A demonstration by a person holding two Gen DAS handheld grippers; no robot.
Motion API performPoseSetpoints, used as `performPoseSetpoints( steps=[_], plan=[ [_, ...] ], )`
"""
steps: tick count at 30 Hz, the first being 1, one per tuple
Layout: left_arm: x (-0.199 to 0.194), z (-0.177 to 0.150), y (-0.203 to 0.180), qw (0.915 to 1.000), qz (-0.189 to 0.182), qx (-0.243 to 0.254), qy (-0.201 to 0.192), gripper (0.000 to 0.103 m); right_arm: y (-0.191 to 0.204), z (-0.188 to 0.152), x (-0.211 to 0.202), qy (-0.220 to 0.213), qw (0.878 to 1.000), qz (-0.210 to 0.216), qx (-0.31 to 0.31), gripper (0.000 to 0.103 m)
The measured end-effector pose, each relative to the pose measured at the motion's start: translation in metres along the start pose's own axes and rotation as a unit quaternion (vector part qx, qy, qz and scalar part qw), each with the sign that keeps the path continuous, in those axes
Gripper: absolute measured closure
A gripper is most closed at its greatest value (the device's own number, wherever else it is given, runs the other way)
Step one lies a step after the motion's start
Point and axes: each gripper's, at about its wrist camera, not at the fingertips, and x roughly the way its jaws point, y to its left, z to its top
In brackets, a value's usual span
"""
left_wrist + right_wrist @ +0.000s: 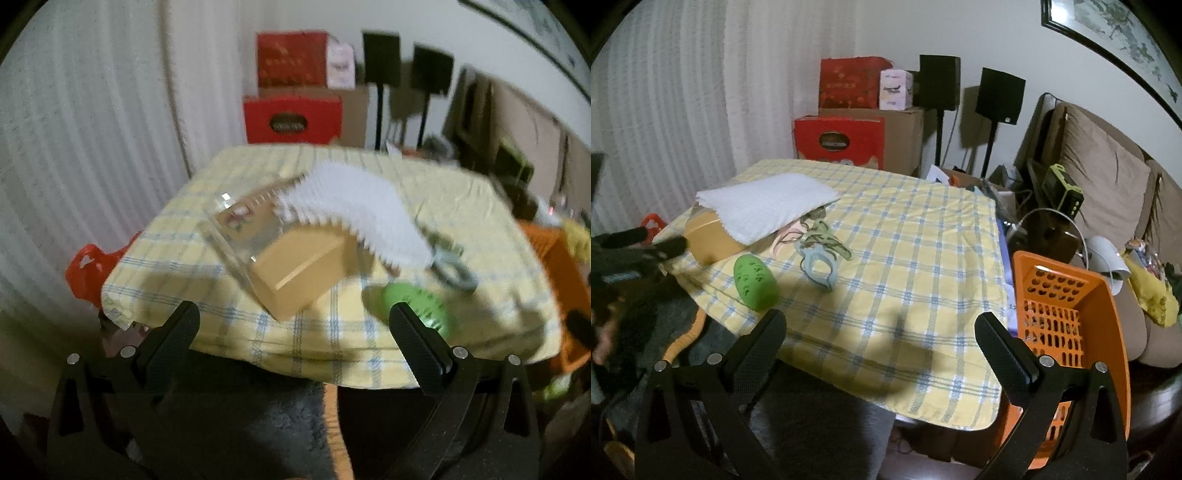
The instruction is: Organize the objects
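bare cloth beside orange basket

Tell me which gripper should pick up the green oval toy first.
Left, probably. The green toy lies right by the open left gripper; the open right gripper hangs nearer the orange basket.
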Motion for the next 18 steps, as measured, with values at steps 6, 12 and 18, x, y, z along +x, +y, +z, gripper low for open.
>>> performPoseSetpoints(
  steps=[6,12,18],
  plan=[
    [0.024,0.001,-0.005,0.9987,0.049,0.008,-0.013,0.001,0.005,-0.003,0.005,0.006,1.0,0.003,-0.01,0.0],
    [0.044,0.01,0.014,0.9981,0.057,-0.023,-0.005,0.001,0.003,-0.004,0.008,0.01,1.0,0.0,-0.007,0.0],
    [0.064,0.028,0.037,0.9969,0.075,-0.021,-0.013,0.0,0.001,-0.008,0.014,0.016,1.0,0.002,-0.009,0.0]
  ],
)
